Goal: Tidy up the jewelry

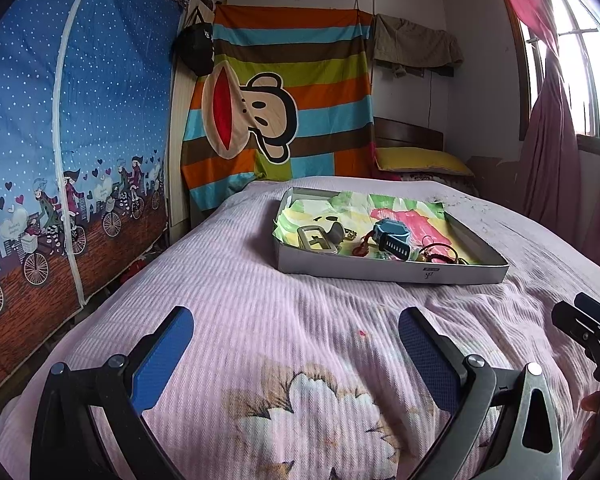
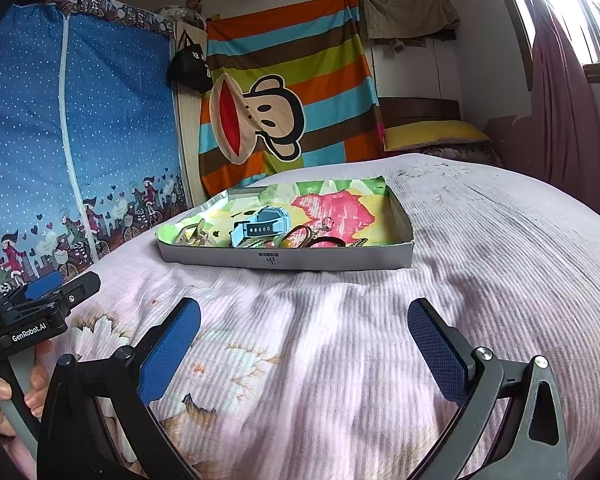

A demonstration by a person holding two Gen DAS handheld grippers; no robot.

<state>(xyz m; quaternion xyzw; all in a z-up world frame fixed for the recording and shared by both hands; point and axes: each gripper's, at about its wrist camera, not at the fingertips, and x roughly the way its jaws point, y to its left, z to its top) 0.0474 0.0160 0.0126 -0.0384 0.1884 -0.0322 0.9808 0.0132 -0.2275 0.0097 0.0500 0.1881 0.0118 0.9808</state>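
**Tray ahead of both hand-held grippers, slightly nearer the right**

While the left hand-held gripper (image 1: 296, 344) hovers low over the pink ribbed bedspread with a flower print (image 1: 260, 288), its blue-padded jaws stand wide apart and hold nothing; in the left wrist view the shallow grey cardboard tray lined with bright patterned paper (image 1: 384, 270) lies ahead and to the right of its line, well apart from the fingertips; the jewellery sits along the tray's near wall, with the blue chunky wristwatch (image 1: 392, 238) near the middle, a silver rectangular buckle-like piece (image 1: 316, 238) to its left and a tangle of red and dark cords and rings (image 1: 440, 254) to its right; the watch strap runs diagonally, from the case down toward the near wall.

From the right wrist view, the right hand-held gripper (image 2: 304, 340) is likewise spread open and empty; the tray (image 2: 284, 258) lies ahead and a little left of centre, its long side running across the view; the watch (image 2: 256, 226) lies almost on this gripper's line, so I judge the right hand better placed to reach it, moving forward over the near wall; the left hand-held gripper (image 2: 56, 292) shows at the left edge, gripped by a hand (image 2: 4, 396).
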